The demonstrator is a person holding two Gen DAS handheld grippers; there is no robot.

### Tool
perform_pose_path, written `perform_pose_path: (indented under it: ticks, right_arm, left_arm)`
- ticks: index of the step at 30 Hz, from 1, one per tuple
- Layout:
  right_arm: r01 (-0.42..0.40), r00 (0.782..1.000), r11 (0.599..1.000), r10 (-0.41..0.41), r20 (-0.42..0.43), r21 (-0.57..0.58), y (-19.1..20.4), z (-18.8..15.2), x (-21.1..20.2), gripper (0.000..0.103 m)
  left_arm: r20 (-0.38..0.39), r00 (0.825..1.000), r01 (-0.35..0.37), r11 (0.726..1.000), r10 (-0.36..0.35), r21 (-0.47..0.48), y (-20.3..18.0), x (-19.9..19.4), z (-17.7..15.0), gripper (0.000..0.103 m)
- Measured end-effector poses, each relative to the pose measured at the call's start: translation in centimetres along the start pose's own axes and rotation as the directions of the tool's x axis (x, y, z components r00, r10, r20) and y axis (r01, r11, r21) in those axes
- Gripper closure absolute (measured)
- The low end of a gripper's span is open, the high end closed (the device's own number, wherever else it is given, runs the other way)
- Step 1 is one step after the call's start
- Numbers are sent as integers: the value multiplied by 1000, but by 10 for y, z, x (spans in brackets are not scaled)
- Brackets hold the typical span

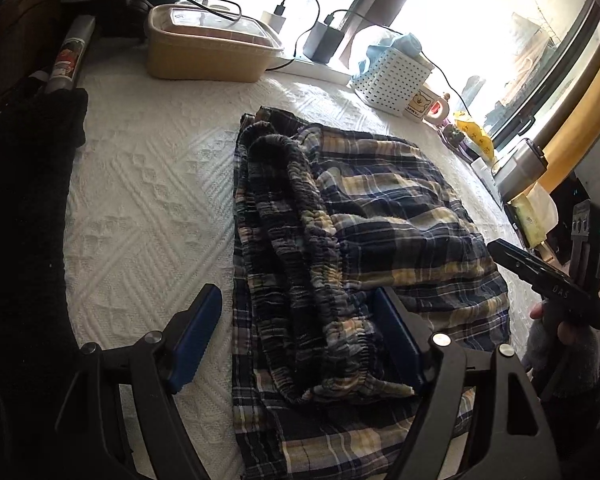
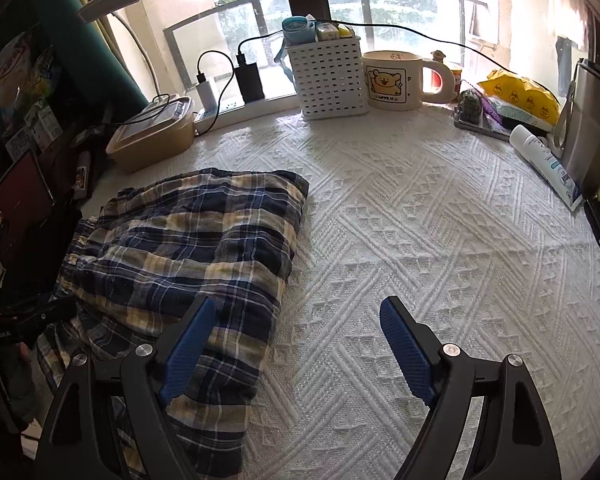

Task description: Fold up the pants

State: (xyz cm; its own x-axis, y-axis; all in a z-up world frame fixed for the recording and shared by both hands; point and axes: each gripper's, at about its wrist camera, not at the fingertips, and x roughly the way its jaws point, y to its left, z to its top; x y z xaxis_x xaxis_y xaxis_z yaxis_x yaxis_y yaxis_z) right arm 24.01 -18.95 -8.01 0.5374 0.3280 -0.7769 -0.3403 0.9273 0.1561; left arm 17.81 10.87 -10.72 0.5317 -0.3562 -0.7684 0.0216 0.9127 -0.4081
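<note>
Plaid pants (image 1: 380, 216) in navy, yellow and white lie folded on the white textured cloth (image 1: 148, 208), the gathered elastic waistband (image 1: 296, 248) bunched on top. My left gripper (image 1: 300, 320) hovers open over the waistband's near end; its blue pads stand apart on either side of the bunched band, not pressing it. In the right wrist view the pants (image 2: 188, 248) lie at the left. My right gripper (image 2: 296, 336) is open over their right edge, left pad above the fabric, right pad above bare cloth (image 2: 420, 240). The right gripper's body (image 1: 548, 284) shows at the right of the left view.
Along the window side stand a tan lidded box (image 2: 152, 136), chargers with cables (image 2: 248, 76), a white perforated basket (image 2: 328, 80), a bear mug (image 2: 396, 80), a yellow bag (image 2: 520, 92), a white tube (image 2: 548, 164) and a grey container (image 2: 588, 140). Dark items (image 1: 24, 200) crowd the left.
</note>
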Motion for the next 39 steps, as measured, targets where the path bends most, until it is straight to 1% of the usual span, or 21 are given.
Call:
perform_pose_path:
  ticks: [4, 6, 7, 9, 12, 16, 19, 20, 21, 22, 24, 26, 27, 29, 31, 32, 33, 34, 35, 36, 39]
  right_arm:
    - [-10, 1000, 1000, 10, -5, 9, -4, -1, 4, 17]
    - [-14, 1000, 1000, 14, -6, 15, -7, 0, 6, 17]
    - [-17, 1000, 1000, 17, -7, 18, -9, 0, 7, 17]
    - [-21, 1000, 1000, 21, -8, 22, -11, 0, 9, 17]
    - [-28, 1000, 999, 28, -10, 30, -15, 0, 12, 17]
    - [-41, 999, 999, 41, -8, 36, -18, 1, 14, 17]
    - [-55, 998, 998, 55, -3, 39, -19, 3, 14, 17]
    - [-65, 998, 997, 65, -1, 44, -20, 3, 15, 17]
    - [-77, 997, 996, 77, -1, 50, -20, 4, 15, 17]
    - [-89, 996, 994, 89, -1, 56, -20, 4, 16, 17]
    - [-118, 993, 991, 118, 1, 65, -20, 3, 18, 17]
    - [-150, 989, 986, 150, -4, 75, -18, 1, 21, 17]
    - [-162, 987, 984, 163, -4, 78, -16, 0, 22, 17]
    - [-185, 983, 979, 186, -3, 91, -15, -2, 23, 17]
    - [-209, 977, 973, 211, -5, 101, -13, -4, 24, 18]
    - [-213, 977, 972, 214, -2, 100, -12, -4, 24, 19]
    - [-224, 974, 969, 226, -3, 100, -12, -4, 24, 24]
    - [-241, 970, 965, 243, -6, 103, -11, -5, 24, 27]
    - [-259, 965, 959, 262, -10, 111, -10, -5, 25, 32]
    - [-270, 962, 956, 274, -13, 114, -9, -6, 26, 35]
    - [-282, 958, 955, 285, -19, 94, -1, -6, 29, 36]
  left_arm:
    - [-6, 1000, 20, 1000, -20, -3, 0, 2, 2, 26]
    - [-12, 999, 43, 999, -43, -13, 1, 2, 3, 31]
    - [-14, 999, 48, 999, -49, -22, 2, 2, 4, 34]
    - [-23, 998, 64, 997, -65, -47, 4, 3, 6, 46]
    - [-29, 996, 86, 994, -88, -64, 5, 4, 6, 59]
    - [-42, 997, 63, 997, -66, -52, 3, 5, 8, 60]
    - [-50, 997, 47, 996, -50, -70, 3, 8, 11, 58]
    - [-53, 997, 46, 996, -50, -73, 2, 9, 12, 54]
    - [-58, 997, 49, 997, -53, -66, 0, 10, 13, 46]
    - [-63, 997, 52, 997, -55, -52, -3, 12, 14, 42]
    - [-67, 997, 45, 999, -46, -6, -13, 15, 13, 26]
    - [-60, 998, 19, 999, -17, 30, -22, 19, 11, 22]
    - [-53, 999, -1, 999, 3, 43, -26, 20, 10, 22]
    - [-52, 999, -10, 998, 14, 63, -27, 22, 10, 22]
    - [-56, 998, -15, 998, 19, 69, -25, 21, 12, 30]
    - [-60, 998, -14, 998, 18, 61, -22, 20, 13, 41]
    - [-66, 998, -4, 999, 8, 50, -20, 20, 13, 48]
    - [-70, 998, 7, 999, -4, 46, -19, 20, 14, 51]
    - [-77, 997, 15, 999, -11, 49, -20, 20, 14, 58]
    - [-79, 997, 14, 998, -9, 58, -23, 21, 13, 63]
    - [-84, 996, 13, 995, -4, 97, -34, 26, 10, 74]
